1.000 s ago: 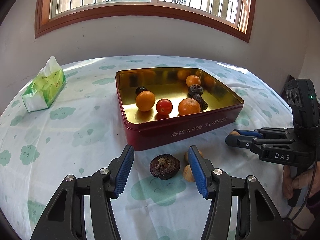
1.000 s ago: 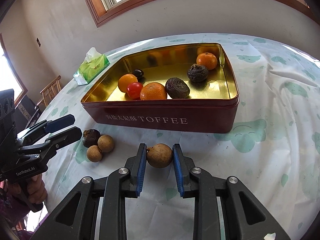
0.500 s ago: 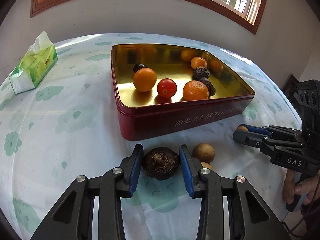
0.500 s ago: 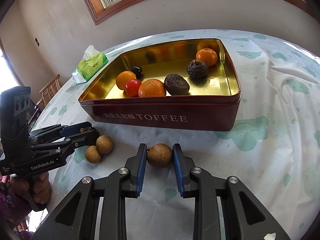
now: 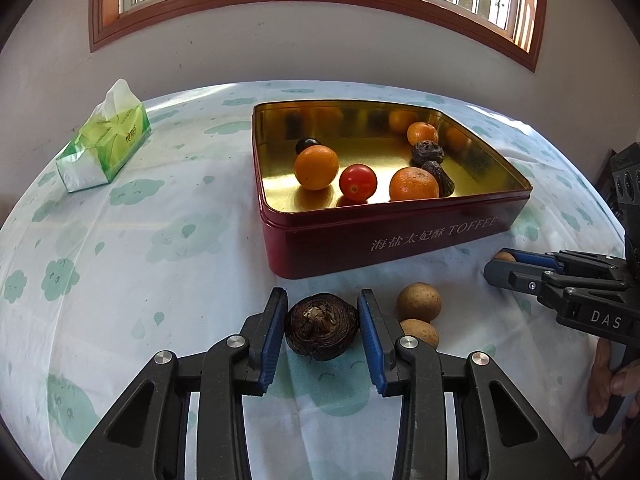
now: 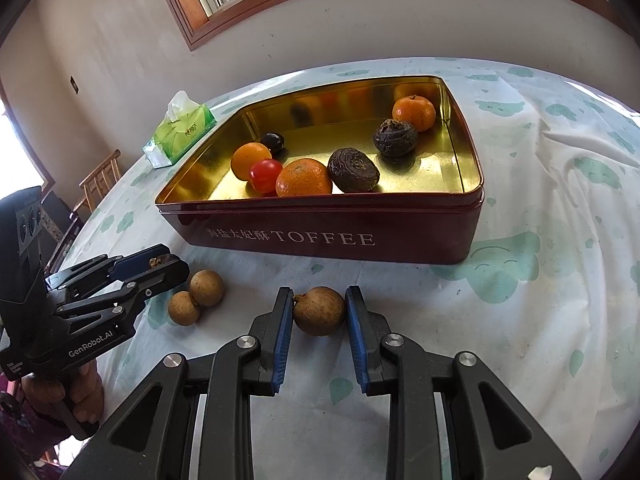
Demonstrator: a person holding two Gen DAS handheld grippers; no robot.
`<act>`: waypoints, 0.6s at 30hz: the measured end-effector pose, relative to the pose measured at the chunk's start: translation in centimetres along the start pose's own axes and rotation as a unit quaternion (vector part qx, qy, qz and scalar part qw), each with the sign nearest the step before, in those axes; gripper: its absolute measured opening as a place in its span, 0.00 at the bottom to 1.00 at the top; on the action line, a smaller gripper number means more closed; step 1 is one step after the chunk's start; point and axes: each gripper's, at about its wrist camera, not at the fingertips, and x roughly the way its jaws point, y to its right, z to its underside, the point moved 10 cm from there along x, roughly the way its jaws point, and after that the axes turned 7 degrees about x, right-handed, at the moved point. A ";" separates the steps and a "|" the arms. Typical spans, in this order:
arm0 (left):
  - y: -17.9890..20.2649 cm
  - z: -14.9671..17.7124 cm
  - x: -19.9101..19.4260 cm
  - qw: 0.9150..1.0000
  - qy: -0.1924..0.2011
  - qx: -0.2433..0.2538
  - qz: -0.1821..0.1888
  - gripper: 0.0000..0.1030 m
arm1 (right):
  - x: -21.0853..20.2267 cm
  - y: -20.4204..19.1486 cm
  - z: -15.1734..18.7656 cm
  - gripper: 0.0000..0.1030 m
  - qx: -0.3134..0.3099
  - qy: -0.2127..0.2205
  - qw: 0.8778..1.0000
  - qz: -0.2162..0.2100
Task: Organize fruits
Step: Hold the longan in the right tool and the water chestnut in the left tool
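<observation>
A red TOFFEE tin (image 5: pixel 400 240) (image 6: pixel 328 236) with a gold inside holds several fruits: oranges, a red tomato (image 5: pixel 357 182), dark wrinkled fruits and a small dark one. My left gripper (image 5: pixel 322 330) is shut on a dark wrinkled fruit (image 5: pixel 321 332) in front of the tin, just above the cloth. Two brown longans (image 5: pixel 419 303) (image 6: pixel 206 287) lie on the cloth right of it. My right gripper (image 6: pixel 319 312) is shut on a brown longan (image 6: pixel 319 310) in front of the tin. Each gripper shows in the other's view (image 5: pixel 520 268) (image 6: pixel 160 266).
A round table carries a white cloth with green cloud prints (image 5: pixel 120 240). A green tissue pack (image 5: pixel 106 148) (image 6: pixel 180 132) lies at the far left. A wall and window stand behind. A wooden chair (image 6: pixel 100 178) stands beyond the table's left edge.
My left gripper closed on the dark wrinkled fruit and has lifted it slightly. My right gripper stays shut on the longan and has risen a little toward the tin.
</observation>
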 end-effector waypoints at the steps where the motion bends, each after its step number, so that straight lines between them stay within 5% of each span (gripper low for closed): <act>1: -0.1 0.0 0.0 1.000 -0.001 -0.001 -0.003 0.36 | 0.0 0.0 0.0 0.24 0.000 0.000 1.000 0.001; 18: -0.4 0.3 0.1 1.000 -0.004 -0.003 -0.022 0.36 | 0.1 0.1 0.0 0.23 -0.006 0.000 1.000 0.010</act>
